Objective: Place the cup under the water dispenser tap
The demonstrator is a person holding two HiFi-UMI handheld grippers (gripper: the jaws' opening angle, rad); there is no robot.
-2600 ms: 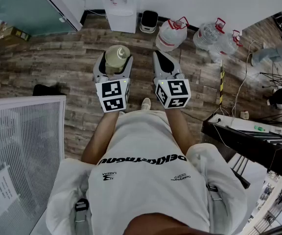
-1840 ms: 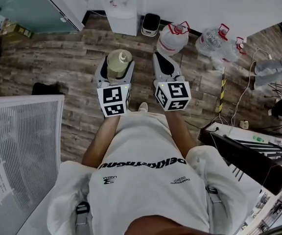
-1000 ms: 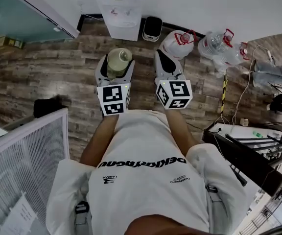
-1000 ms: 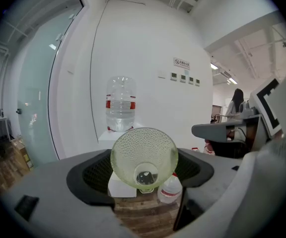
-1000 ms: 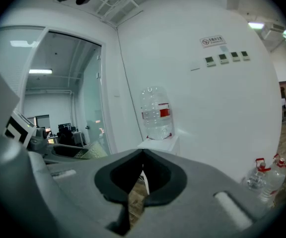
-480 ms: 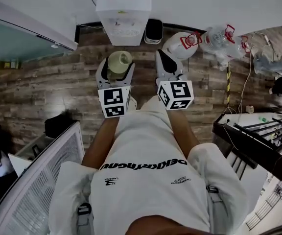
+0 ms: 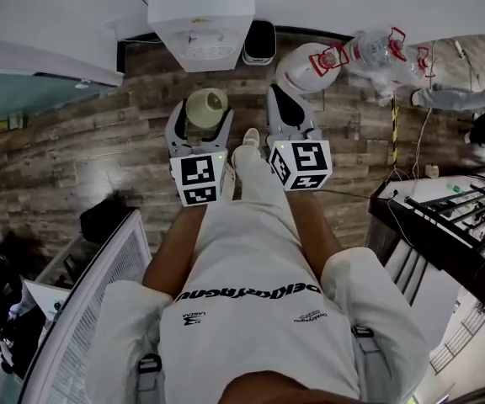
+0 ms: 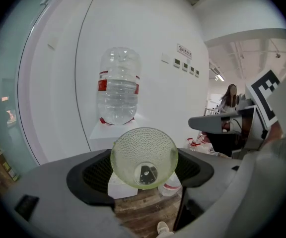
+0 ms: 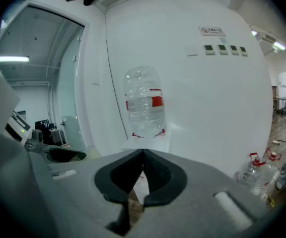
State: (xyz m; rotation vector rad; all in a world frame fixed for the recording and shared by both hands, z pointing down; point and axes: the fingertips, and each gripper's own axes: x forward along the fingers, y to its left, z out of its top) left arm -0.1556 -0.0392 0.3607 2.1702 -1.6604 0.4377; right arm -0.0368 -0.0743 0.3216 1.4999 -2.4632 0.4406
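Note:
A pale green dimpled glass cup (image 7: 205,106) sits between the black pads of my left gripper (image 7: 200,112), which is shut on it. In the left gripper view the cup (image 8: 144,156) fills the gap of the left gripper (image 8: 144,168), its round end facing the camera. The white water dispenser (image 7: 200,23) stands against the wall just ahead, with its clear bottle (image 8: 118,86) on top; the taps are not visible. My right gripper (image 7: 281,99) hangs beside the left one, shut and empty; in its own view the right gripper (image 9: 142,155) has its pads meeting, with the dispenser bottle (image 9: 144,103) beyond.
Large spare water bottles (image 7: 310,61) (image 7: 381,47) lie on the wood floor right of the dispenser, next to a small dark bin (image 7: 260,42). A black desk (image 7: 445,234) is at right. A white mesh partition (image 7: 82,310) and a dark bag (image 7: 108,217) are at lower left.
The person has walked toward the dispenser, which now sits closer and larger at the top of the head view. Both grippers went forward together; the left one still holds the cup.

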